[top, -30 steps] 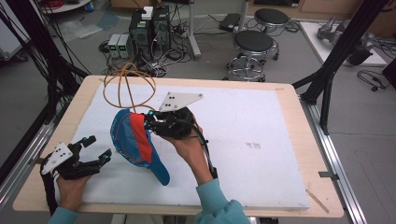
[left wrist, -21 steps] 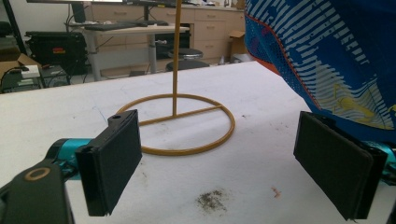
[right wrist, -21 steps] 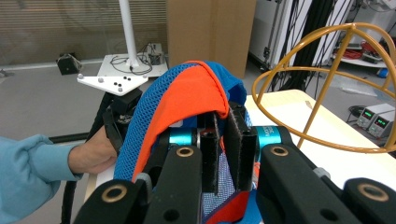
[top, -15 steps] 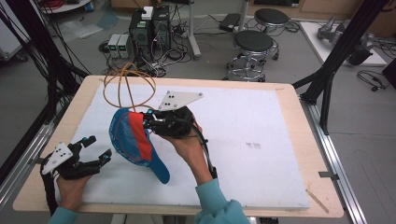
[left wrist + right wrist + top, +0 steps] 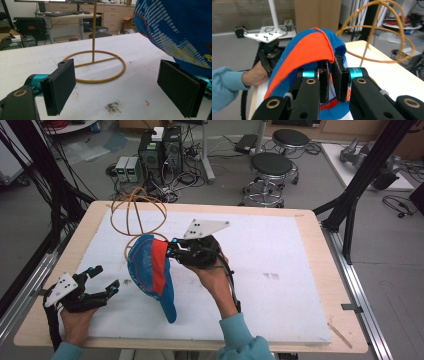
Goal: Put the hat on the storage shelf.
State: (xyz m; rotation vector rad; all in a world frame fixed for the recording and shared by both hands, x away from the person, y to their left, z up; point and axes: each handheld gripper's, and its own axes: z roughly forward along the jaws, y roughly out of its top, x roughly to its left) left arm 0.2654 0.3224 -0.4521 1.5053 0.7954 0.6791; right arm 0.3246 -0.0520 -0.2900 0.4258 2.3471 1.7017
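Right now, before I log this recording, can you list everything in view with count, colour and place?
cap: one, blue with an orange panel, held above the mat left of centre, brim pointing toward the person
wire stand: one, yellow-brown, ring base and looped top, on the mat's far left part
mat: one, white, covering most of the table
table: one, light wood, under the mat
stools: two, black seats, on the floor beyond the table
computer boxes: several, dark and pale, on the floor beyond the far left corner
right claw: one, black, shut on the cap's edge
left claw: one, black, jaws wide apart, at the near left corner, holding nothing
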